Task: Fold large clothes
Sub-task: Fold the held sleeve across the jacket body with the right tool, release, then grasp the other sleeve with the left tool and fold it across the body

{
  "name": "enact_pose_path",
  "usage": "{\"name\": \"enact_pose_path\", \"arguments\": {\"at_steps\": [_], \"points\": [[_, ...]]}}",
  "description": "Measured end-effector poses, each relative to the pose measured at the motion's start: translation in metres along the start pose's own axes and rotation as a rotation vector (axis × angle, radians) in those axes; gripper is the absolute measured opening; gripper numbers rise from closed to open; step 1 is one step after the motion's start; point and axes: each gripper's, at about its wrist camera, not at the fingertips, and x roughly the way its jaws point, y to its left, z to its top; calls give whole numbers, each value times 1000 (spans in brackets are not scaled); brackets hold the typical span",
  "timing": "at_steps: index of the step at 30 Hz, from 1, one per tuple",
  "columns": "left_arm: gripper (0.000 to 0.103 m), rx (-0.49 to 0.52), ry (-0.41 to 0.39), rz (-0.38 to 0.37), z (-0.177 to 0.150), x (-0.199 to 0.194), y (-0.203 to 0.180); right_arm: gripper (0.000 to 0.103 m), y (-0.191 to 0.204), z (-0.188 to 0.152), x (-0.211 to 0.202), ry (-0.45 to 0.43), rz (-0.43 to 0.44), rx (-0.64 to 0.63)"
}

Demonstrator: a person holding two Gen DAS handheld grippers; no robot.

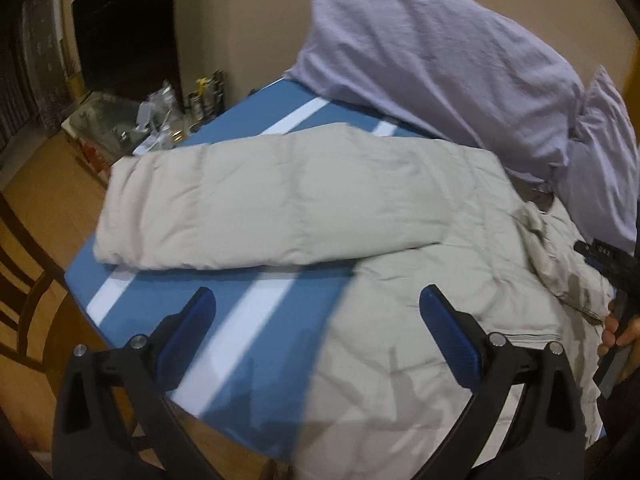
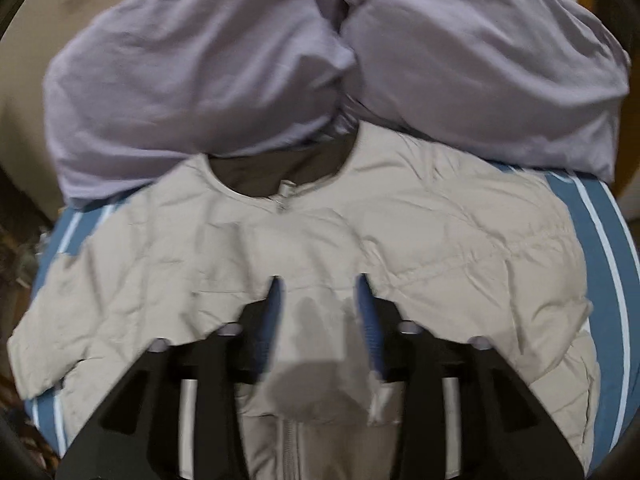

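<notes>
A: Where is the jacket [image 2: 400, 232]?

B: Flat on the bed [image 1: 168, 304], front up, on a blue cover with white stripes. It is beige and quilted. The collar lies at the far side, just against two lilac pillows [image 2: 200, 72] that lean on the wall.

A: Is it zipped?

B: The zip [image 2: 289, 452] runs up the middle, and from the right wrist view it looks closed to the neck. The dark lining shows inside the collar.

A: And the sleeves?

B: In the left wrist view one sleeve [image 1: 272, 200] stretches out sideways from the body across the cover, puffy and fairly straight. Its cuff end lies near the bed's edge. In the right wrist view the sleeves spread to either side.

A: The left gripper [image 1: 316, 300]?

B: Wide apart, nothing between the blue pads. It hangs above the cover and the jacket's edge, just short of the sleeve, touching neither as far as I can see.

A: The right gripper [image 2: 318, 280]?

B: Partly parted over the chest, straddling the zip line. The fabric lies flat below the fingers [image 2: 368, 312], not pinched. Whether the tips brush it I cannot tell; the picture is blurred.

A: Anything else?

B: A hand [image 1: 618, 328] grips the right gripper's handle at the edge of the left view. Beyond the bed, clutter sits on a low table [image 1: 116, 120].
</notes>
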Motion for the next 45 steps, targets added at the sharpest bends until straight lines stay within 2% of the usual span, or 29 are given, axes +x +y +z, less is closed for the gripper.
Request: {"name": "enact_pose_path", "arguments": {"at_steps": [1,4,8,10,16,24,28,30,31,32,33,34,35,38,41,45], "points": [[101,-13,9,3,1,3,9,72,2,-5,3,8,-3,7],[101,-49,19,22,5,7,33,72,20,-20,26,62,-17,-26],[101,-119,32,43,11,13,64,75,45,-39,47,62,-150,-151],[101,-153,38,47,14,16,81,75,47,-42,50,52,-170,-165],[101,-214,31,97,32,27,128,76,34,-30,41,123,-114,-125],[100,-320,85,112,43,59,183,80,17,-45,-10,62,-19,-74],[76,-381,141,64,35,76,194,80,10,-51,-25,41,-24,-80],[75,-370,125,77,33,75,191,80,5,-57,-34,34,-27,-70],[70,-373,118,87,33,74,190,80,1,-59,-37,35,-24,-56],[60,-379,111,94,33,74,190,81,-2,-60,-38,37,-20,-43],[53,-391,102,83,32,73,192,81,-5,-61,-39,39,-17,-30],[38,-402,99,59,32,73,193,81,-8,-62,-39,42,-14,-18],[29,-417,97,27,32,73,194,81,-11,-63,-39,45,-12,-8],[19,-394,74,32,38,67,186,81,-16,-67,-43,44,-4,7],[17,-329,19,52,52,51,165,82,-21,-69,-47,32,1,10],[17,-264,-58,5,75,25,129,84,-34,-69,-53,9,-8,19]]}}
